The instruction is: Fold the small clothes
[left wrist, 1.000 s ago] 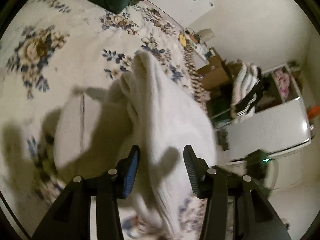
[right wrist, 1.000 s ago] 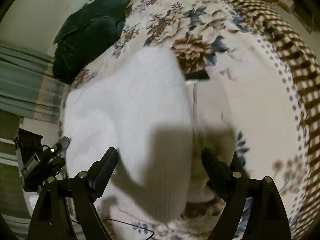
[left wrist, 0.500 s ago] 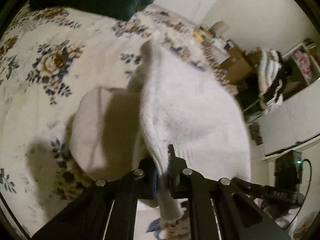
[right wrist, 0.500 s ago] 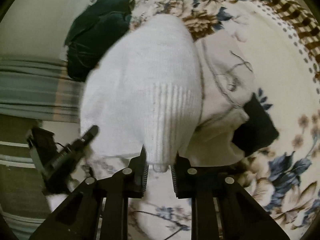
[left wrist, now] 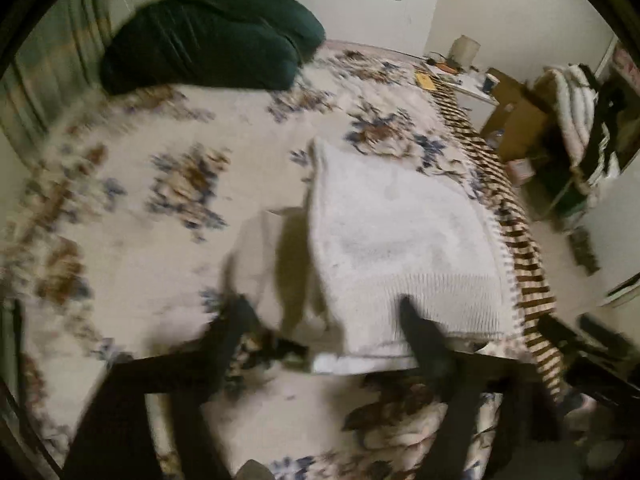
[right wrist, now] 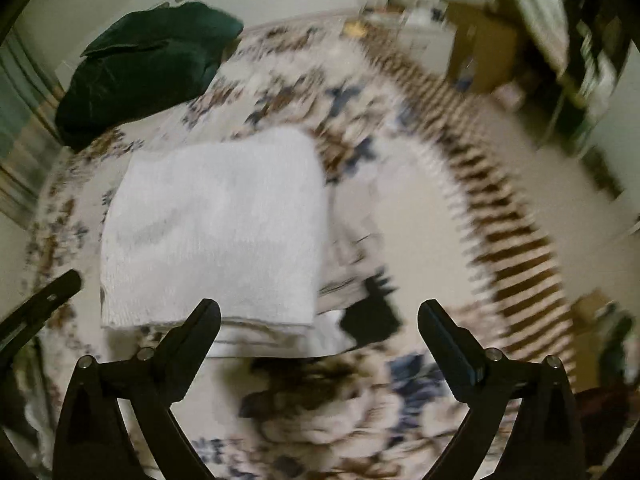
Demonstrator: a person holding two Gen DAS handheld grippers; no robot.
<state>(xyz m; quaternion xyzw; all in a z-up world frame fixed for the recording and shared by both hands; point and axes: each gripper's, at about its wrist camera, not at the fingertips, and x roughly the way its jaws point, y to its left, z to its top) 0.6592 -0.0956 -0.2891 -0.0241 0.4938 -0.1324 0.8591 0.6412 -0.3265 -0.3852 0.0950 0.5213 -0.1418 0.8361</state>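
A white knit garment [left wrist: 400, 248] [right wrist: 216, 224] lies folded flat on the floral bedspread [left wrist: 160, 240], on top of a beige garment [left wrist: 256, 256] [right wrist: 352, 248]. In the left wrist view my left gripper [left wrist: 326, 320] hovers over the knit's ribbed near edge. Its jaws are opening, and the pads stand clear of the cloth. My right gripper [right wrist: 320, 312] hangs just in front of the same near edge, jaws opening wide with nothing pressed between them. A black piece of cloth [right wrist: 372, 316] pokes out at the stack's near right corner. The left gripper's finger [right wrist: 52, 296] shows at the left edge of the right wrist view.
A dark green cushion [left wrist: 208, 40] [right wrist: 148, 64] sits at the head of the bed. The bed's brown checked border [left wrist: 516, 240] [right wrist: 500, 220] marks its right edge. Beyond it stand cardboard boxes [left wrist: 516, 120] and cluttered shelves [left wrist: 588, 120]. Both views are blurred.
Half a second ago both grippers were shut on the knit's ribbed hem and held it up. They have let go, the knit has dropped flat, and both grippers have lifted back.
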